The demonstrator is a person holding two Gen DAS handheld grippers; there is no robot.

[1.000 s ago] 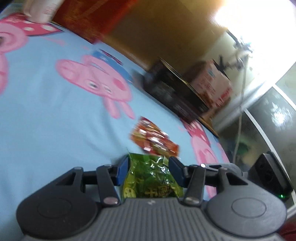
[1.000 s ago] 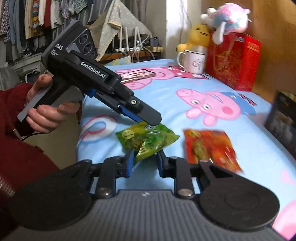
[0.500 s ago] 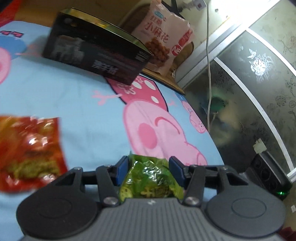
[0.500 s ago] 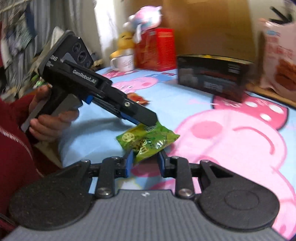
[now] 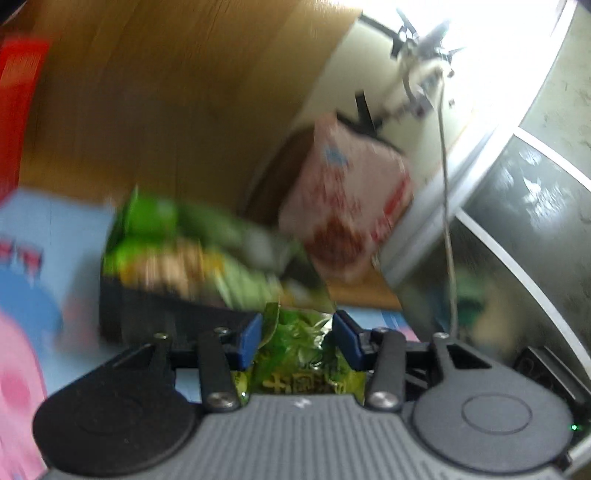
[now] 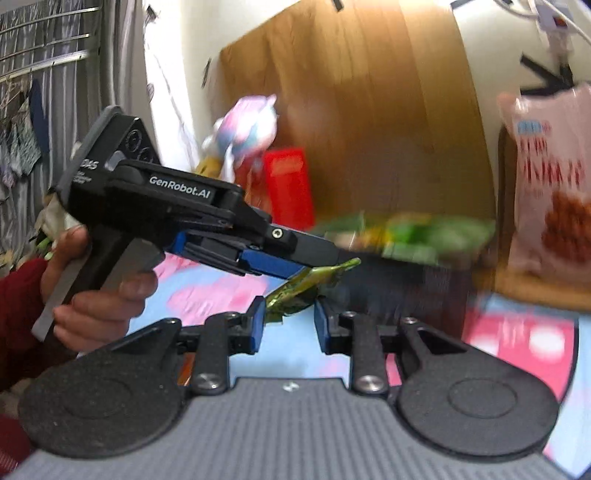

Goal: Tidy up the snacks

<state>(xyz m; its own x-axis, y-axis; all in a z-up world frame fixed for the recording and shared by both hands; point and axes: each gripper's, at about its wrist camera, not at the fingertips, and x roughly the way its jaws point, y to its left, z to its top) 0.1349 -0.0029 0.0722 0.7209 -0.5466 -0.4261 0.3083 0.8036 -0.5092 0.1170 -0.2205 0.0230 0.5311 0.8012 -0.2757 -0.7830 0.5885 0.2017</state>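
Green packet point(image 5: 295, 354) is clamped in the left gripper point(image 5: 297, 332), now up off the sheet point(image 5: 55, 229) and just short of the black box point(image 5: 155, 314), which already holds green packs point(image 5: 177, 243). Half a second ago the box was well apart. Looks like a drop-in is next. Right gripper point(image 6: 288, 325) is now spread, holding nothing, packet's tail between its tips.

A wooden headboard point(image 6: 369, 122) stood against a white wall point(image 6: 177, 48); bright window light point(image 5: 491, 29) glared beside a frosted glass panel point(image 5: 528, 206).
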